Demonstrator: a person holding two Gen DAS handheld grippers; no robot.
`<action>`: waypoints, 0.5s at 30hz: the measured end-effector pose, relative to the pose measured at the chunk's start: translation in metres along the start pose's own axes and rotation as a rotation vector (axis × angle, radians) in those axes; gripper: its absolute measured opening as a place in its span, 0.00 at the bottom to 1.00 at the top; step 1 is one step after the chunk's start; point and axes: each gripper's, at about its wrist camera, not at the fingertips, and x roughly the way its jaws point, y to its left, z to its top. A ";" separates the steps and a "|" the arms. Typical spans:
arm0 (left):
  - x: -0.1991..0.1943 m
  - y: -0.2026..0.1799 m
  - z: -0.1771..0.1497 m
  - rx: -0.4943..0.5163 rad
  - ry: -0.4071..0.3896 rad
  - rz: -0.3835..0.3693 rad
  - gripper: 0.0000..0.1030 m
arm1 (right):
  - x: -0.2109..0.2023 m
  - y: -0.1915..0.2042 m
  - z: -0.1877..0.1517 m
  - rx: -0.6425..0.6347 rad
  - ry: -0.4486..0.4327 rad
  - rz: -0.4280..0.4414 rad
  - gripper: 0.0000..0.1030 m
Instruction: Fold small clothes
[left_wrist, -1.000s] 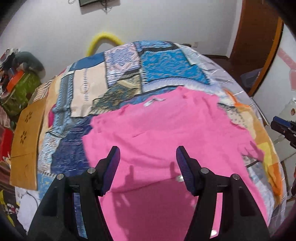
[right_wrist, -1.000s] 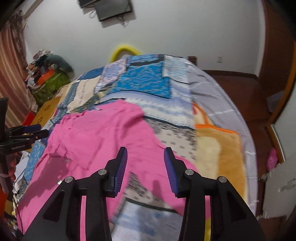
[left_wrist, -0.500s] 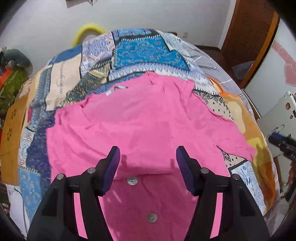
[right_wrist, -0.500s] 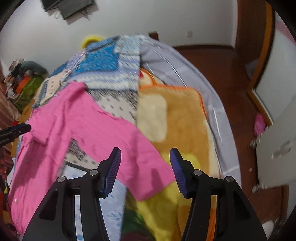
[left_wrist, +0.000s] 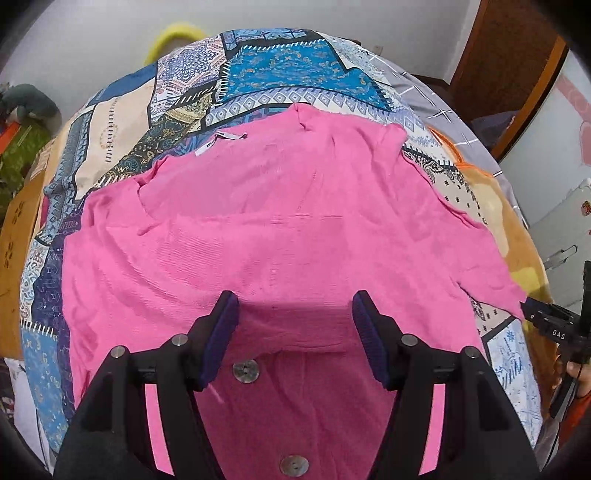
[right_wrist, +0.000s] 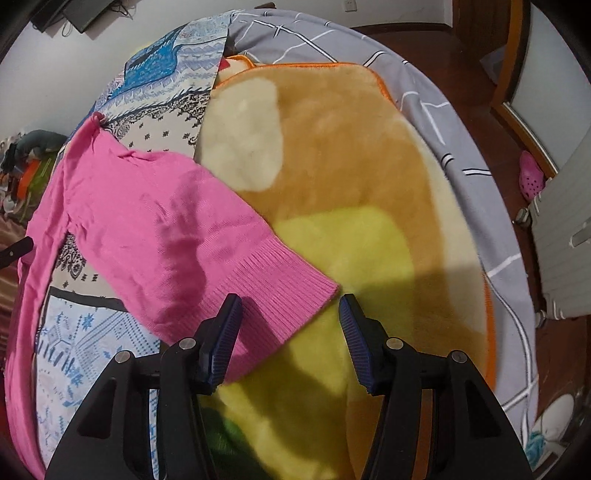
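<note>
Cardigan (left_wrist: 280, 229) in pink knit spread flat on patchwork bedspread (left_wrist: 288, 70), left gripper (left_wrist: 293, 321) held above its buttoned front, fingers wide, nothing clamped, right gripper (right_wrist: 290, 325) positioned over the ribbed cuff (right_wrist: 273, 295), jaws just opened wider, cuff unpinched.

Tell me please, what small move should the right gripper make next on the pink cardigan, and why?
Probably lower the right gripper a little and close on the ribbed cuff. Its jaws have just been opening and stand open with the cuff's end between them, not pinched. The sleeve lies spread out sideways on the blanket, unfolded.
</note>
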 end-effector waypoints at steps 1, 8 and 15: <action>0.000 -0.002 -0.001 0.007 -0.004 0.003 0.64 | 0.001 0.001 0.000 -0.002 -0.002 -0.001 0.46; 0.000 -0.004 -0.001 0.024 -0.012 0.013 0.64 | 0.000 0.010 0.001 -0.036 -0.019 -0.007 0.09; -0.019 0.009 0.000 -0.005 -0.047 -0.002 0.64 | -0.035 0.028 0.010 -0.083 -0.109 0.022 0.08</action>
